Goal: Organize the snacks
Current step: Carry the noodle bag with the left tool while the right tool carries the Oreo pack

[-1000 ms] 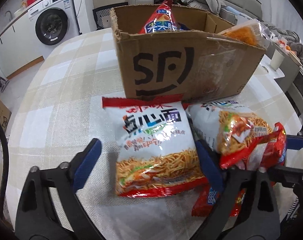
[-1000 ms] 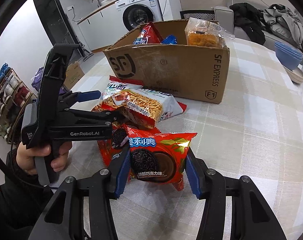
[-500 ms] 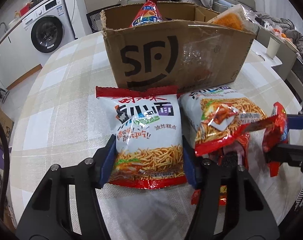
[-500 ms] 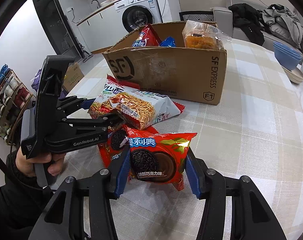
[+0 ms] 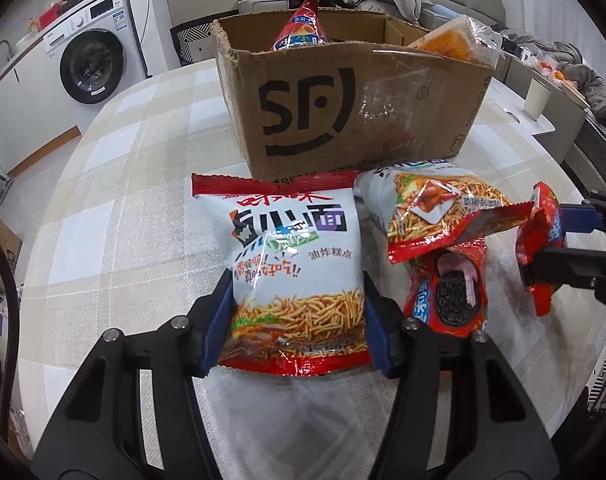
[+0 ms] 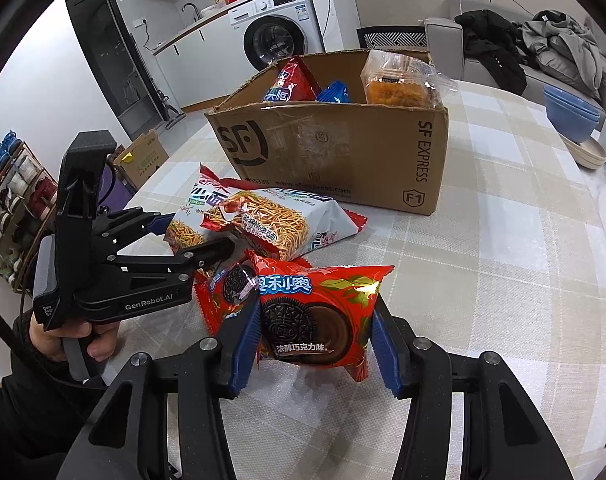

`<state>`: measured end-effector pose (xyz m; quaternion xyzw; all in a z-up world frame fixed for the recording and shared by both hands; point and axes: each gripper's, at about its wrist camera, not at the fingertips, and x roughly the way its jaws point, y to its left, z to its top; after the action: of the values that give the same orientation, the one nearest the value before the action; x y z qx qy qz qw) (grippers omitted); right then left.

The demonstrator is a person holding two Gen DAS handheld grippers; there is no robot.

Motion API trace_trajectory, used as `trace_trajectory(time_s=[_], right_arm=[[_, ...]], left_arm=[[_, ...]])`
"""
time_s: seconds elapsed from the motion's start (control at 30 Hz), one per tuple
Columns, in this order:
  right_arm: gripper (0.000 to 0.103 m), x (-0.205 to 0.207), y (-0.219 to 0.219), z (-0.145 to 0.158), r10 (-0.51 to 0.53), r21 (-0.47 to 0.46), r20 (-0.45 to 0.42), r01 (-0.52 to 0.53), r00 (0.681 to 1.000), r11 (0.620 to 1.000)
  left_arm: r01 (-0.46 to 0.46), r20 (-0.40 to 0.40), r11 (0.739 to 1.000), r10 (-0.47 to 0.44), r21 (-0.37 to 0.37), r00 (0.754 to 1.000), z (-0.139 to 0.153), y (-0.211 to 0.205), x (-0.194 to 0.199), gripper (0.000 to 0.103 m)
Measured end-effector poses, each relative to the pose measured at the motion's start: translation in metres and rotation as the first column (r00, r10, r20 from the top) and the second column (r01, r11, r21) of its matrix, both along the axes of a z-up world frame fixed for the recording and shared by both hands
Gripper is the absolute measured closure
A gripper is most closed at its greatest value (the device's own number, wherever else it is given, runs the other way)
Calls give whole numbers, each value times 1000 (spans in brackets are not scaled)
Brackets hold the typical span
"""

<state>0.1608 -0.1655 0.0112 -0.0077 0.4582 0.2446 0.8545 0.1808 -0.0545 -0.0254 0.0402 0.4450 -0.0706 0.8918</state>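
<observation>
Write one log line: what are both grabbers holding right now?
left gripper: shut on noodle snack bag | right gripper: shut on red Oreo pack | cardboard box: open, ahead

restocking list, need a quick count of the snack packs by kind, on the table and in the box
noodle snack bags on the table: 2
red oreo packs on the table: 2
red bag in the box: 1
blue pack in the box: 1
clear bag of orange snacks in the box: 1
total: 7

A white-and-red noodle-snack bag (image 5: 295, 264) lies on a beige-and-white checked tablecloth (image 5: 115, 208); at two o'clock, a brown cardboard box (image 5: 343, 108) bears black lettering.
</observation>
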Motion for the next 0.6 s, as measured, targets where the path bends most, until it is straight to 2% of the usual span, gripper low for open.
trace_trajectory(time_s=[0.13, 0.6], right_arm=[[51, 1, -3, 4, -5, 4, 7, 5, 1000, 1000], [51, -3, -10, 13, -24, 15, 43, 24, 999, 1000]], left_arm=[[0, 9, 1000, 0, -17, 1000, 7, 3, 5, 48], [-5, 64, 999, 9, -53, 998, 34, 10, -14, 48]])
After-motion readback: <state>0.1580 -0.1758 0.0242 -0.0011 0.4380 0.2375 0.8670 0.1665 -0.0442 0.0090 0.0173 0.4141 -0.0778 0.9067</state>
